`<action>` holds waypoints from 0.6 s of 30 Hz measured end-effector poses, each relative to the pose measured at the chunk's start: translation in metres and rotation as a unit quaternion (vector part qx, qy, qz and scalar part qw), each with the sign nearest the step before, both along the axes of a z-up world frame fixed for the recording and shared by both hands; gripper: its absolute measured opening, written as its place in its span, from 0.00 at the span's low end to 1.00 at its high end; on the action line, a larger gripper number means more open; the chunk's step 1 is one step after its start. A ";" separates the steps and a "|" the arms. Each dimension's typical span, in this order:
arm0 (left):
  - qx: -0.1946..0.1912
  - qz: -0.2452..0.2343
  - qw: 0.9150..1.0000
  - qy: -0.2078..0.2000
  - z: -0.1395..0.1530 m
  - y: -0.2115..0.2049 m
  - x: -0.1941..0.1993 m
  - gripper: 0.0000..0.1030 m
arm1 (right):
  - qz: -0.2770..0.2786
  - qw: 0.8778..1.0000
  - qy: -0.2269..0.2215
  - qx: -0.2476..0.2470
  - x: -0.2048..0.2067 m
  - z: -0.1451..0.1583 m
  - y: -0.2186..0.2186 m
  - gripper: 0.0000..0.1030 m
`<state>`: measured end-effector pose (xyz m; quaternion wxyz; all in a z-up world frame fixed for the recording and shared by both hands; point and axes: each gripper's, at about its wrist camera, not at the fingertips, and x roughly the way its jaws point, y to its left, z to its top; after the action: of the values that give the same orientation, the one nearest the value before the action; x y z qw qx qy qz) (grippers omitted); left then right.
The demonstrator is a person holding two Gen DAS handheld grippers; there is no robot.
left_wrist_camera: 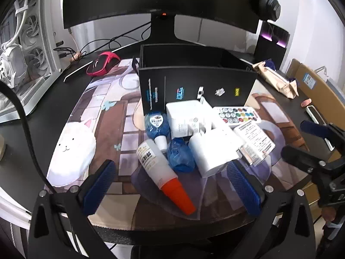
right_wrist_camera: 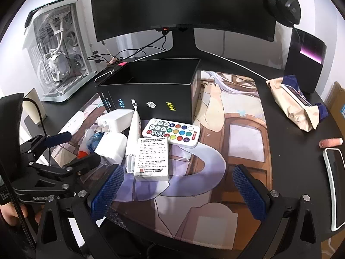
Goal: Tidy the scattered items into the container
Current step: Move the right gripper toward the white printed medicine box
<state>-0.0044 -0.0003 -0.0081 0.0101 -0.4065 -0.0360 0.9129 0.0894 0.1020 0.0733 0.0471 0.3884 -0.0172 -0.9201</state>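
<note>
An open black box (left_wrist_camera: 194, 86) (right_wrist_camera: 151, 95) stands on the printed desk mat. In front of it lies a heap: a glue bottle with an orange cap (left_wrist_camera: 163, 172), a blue-wrapped bottle (left_wrist_camera: 156, 125), a blue wad (left_wrist_camera: 180, 155), two white chargers (left_wrist_camera: 213, 151) (left_wrist_camera: 187, 116), a white remote with coloured buttons (left_wrist_camera: 236, 114) (right_wrist_camera: 172, 132) and a white medicine carton (left_wrist_camera: 255, 142) (right_wrist_camera: 152, 159). My left gripper (left_wrist_camera: 172, 185) is open, hovering over the glue bottle. My right gripper (right_wrist_camera: 179, 185) is open above bare mat, with the carton by its left finger.
A curved monitor (right_wrist_camera: 183, 4) stands behind the box, a white PC case (right_wrist_camera: 58, 51) at the left and a red mouse (left_wrist_camera: 103, 63) near it. At the right lie a paper-wrapped pack (right_wrist_camera: 295, 108), a phone (right_wrist_camera: 334, 185) and a small pink roll (right_wrist_camera: 331, 142).
</note>
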 end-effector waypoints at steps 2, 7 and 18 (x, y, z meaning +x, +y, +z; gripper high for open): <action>0.010 -0.004 1.000 -0.007 -0.002 -0.001 -0.001 1.00 | 0.001 1.000 0.002 0.005 0.000 0.000 -0.001 1.00; 0.012 -0.009 1.000 -0.001 0.000 0.000 0.000 1.00 | 0.009 1.000 0.004 -0.003 0.001 0.001 -0.001 1.00; 0.000 0.001 1.000 -0.007 -0.003 -0.004 -0.001 1.00 | -0.011 0.999 -0.014 0.037 -0.004 -0.008 -0.004 1.00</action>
<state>-0.0058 -0.0044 -0.0115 0.0087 -0.4124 -0.0366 0.9102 0.0851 0.0978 0.0653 0.0221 0.4027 0.0119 -0.9150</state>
